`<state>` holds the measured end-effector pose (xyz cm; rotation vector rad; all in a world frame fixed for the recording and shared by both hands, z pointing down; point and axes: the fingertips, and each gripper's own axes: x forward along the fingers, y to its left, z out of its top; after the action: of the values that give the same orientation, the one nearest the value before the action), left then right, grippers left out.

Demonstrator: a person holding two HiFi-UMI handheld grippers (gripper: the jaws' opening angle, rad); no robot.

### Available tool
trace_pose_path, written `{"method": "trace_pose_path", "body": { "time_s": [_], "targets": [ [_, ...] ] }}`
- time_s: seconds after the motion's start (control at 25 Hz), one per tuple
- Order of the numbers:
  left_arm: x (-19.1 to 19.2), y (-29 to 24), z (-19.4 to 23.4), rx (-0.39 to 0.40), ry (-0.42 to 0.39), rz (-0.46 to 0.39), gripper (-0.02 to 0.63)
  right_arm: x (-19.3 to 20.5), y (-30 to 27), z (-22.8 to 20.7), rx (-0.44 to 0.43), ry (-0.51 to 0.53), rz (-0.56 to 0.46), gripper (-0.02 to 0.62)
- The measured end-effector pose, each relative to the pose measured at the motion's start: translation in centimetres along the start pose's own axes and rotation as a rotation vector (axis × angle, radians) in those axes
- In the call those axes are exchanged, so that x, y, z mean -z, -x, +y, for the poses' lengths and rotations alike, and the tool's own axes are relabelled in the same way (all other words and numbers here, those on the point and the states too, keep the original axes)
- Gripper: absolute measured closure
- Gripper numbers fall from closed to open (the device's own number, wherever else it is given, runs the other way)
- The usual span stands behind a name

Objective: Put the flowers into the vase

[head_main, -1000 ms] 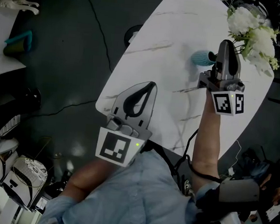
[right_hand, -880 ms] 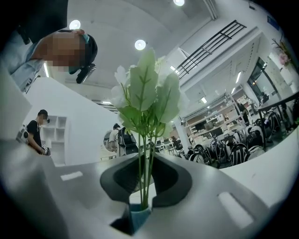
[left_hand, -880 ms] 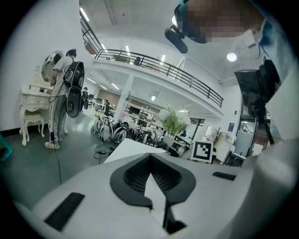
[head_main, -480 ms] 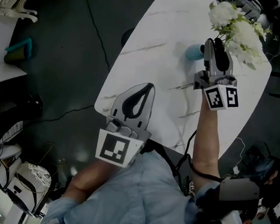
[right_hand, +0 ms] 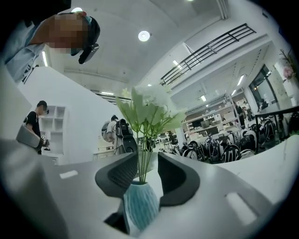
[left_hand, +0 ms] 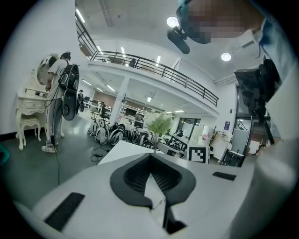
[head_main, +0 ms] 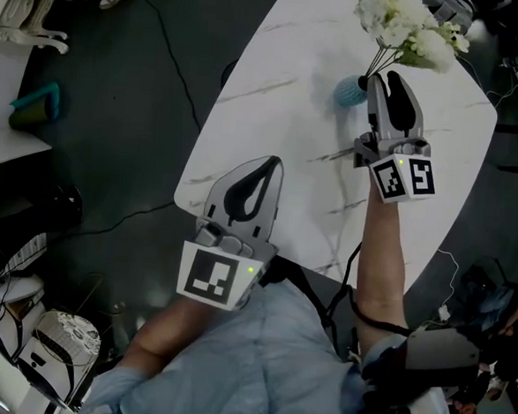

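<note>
A bunch of white flowers (head_main: 400, 21) with green stems stands upright in a ribbed teal vase (head_main: 347, 91) on the far part of the white marble table (head_main: 274, 114). My right gripper (head_main: 385, 79) sits level at the vase's mouth. Its jaws have just been opening, and they stand apart on either side of the stems without pressing them. In the right gripper view the vase (right_hand: 140, 207) is close in front, and the flowers (right_hand: 147, 109) rise between the right gripper's (right_hand: 147, 158) jaws. My left gripper (head_main: 275, 163) hovers over the table's near edge, shut and empty; in its own view the left gripper (left_hand: 150, 156) has its jaw tips together.
A black cable (head_main: 177, 46) runs across the dark floor left of the table. White furniture (head_main: 34, 5) and a teal object (head_main: 37, 98) stand at the far left. Bags and gear (head_main: 47, 328) crowd the lower left. A person (left_hand: 56, 93) stands in the background.
The right gripper's jaws have parted from the stems. The flowers have come down from beside the vase and now stand in it. The left gripper has stayed put.
</note>
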<state>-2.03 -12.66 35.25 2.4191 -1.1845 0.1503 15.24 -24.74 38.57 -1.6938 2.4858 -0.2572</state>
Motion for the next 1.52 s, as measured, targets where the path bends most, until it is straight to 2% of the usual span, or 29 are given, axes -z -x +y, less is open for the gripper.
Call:
{"method": "trace_pose_path", "body": {
  "time_s": [0.4, 0.56, 0.76, 0.92, 1.2, 1.52],
  "targets": [
    [-0.7, 0.3, -1.7, 0.039, -0.033, -0.023, 0.601, -0.5, 3.4, 0.8, 0.042, -0.002, 0.002, 0.482],
    [-2.2, 0.5, -2.7, 0.045, -0.049, -0.062, 0.601, -1.6, 5.5, 2.6, 0.052, 0.005, 0.01, 0.482],
    [-4.1, 0.6, -4.7, 0.089, -0.112, -0.127, 0.601, -4.0, 8.3, 5.2, 0.085, 0.029, 0.023, 0.482],
    [-6.2, 1.0, -6.5, 0.119, -0.142, -0.177, 0.601, -6.7, 10.9, 6.5, 0.164, 0.019, 0.02, 0.516],
    [-7.6, 2.2, -9.4, 0.139, -0.186, -0.196, 0.601, -9.9, 14.9, 9.3, 0.249, 0.026, 0.05, 0.576],
    [-8.6, 2.0, -10.4, 0.121, -0.236, -0.195, 0.601, -11.8, 16.6, 10.7, 0.263, 0.068, 0.024, 0.594]
  ]
}}
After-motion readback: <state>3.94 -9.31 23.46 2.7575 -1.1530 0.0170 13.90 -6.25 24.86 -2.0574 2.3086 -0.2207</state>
